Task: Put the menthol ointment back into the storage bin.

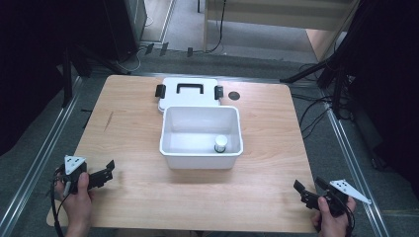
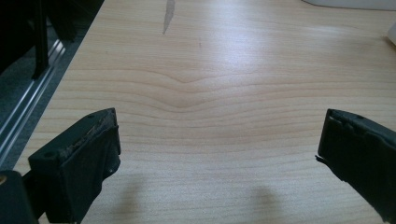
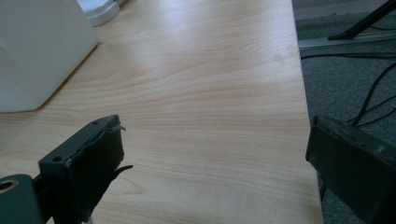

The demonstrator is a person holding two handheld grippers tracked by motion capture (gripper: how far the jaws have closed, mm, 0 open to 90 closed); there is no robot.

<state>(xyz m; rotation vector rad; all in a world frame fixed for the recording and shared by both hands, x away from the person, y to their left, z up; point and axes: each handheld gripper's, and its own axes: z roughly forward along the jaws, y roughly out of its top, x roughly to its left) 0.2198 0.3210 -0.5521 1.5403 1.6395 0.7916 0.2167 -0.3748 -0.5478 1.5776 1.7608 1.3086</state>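
I see left gripper (image 1: 105,170) & right gripper (image 1: 305,188) jaws apart, empty; white bin (image 1: 170,148) w/ small jar (image 1: 220,143) ahead, between them.

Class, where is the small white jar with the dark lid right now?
In the high view, the small jar stands inside the white bin, in its near right corner; the bin's lid lies behind.

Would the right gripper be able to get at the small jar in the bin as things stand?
Probably yes. The bin is open, its lid lies behind it, and the jar stands alone in the near right corner. The right gripper is open with bare table between; it must come in over the wall.
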